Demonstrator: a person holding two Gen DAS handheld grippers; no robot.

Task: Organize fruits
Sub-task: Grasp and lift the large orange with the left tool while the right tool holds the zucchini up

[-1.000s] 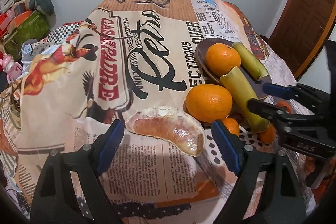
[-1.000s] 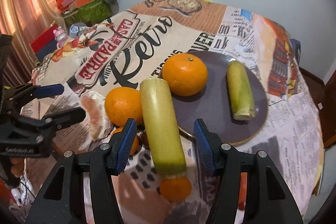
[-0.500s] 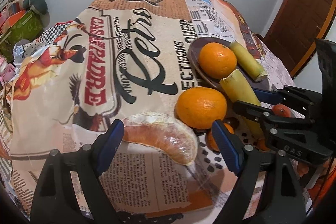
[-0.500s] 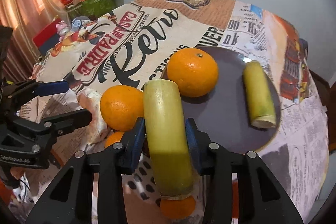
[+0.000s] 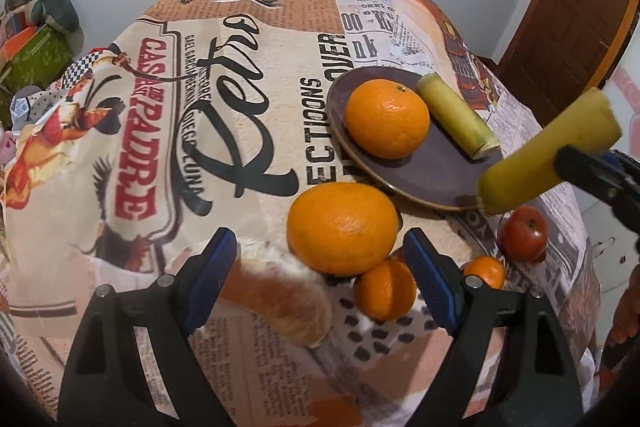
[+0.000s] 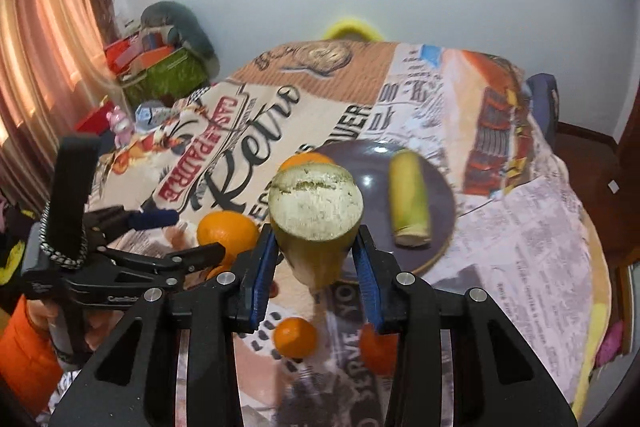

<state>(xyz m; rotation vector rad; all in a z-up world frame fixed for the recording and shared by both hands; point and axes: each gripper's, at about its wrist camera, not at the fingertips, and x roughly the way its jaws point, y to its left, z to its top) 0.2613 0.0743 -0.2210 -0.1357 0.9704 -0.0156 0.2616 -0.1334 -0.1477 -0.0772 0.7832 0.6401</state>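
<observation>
Since the earlier frames the right hand-held gripper (image 6: pixel 316 259) had closed its blue pads on the greenish-yellow cane piece (image 6: pixel 316 211) and carried it up off the counter; it now hung tilted in the air over the near rim of the dark plate (image 5: pixel 420 183), its pale cut end facing the right wrist camera. The left hand-held gripper (image 5: pixel 320 279) had slid toward the plate and stood wide open, holding nothing, over the peeled citrus segment (image 5: pixel 280 299) and the large orange (image 5: pixel 344 227) lying just short of the plate. On the plate sat a second orange (image 5: pixel 386 119) and another cane piece (image 5: pixel 456 115), apart from each other. Nearer than the plate lay two small tangerines (image 5: pixel 386 291) and a small red fruit (image 5: pixel 522 233). The counter wore a printed retro newspaper cloth (image 5: pixel 240 87). Behind the plate rose a pale wall, with a brown wooden door (image 5: pixel 572 7) off to the plate's right and orange curtains (image 6: pixel 44 39) to its left.
</observation>
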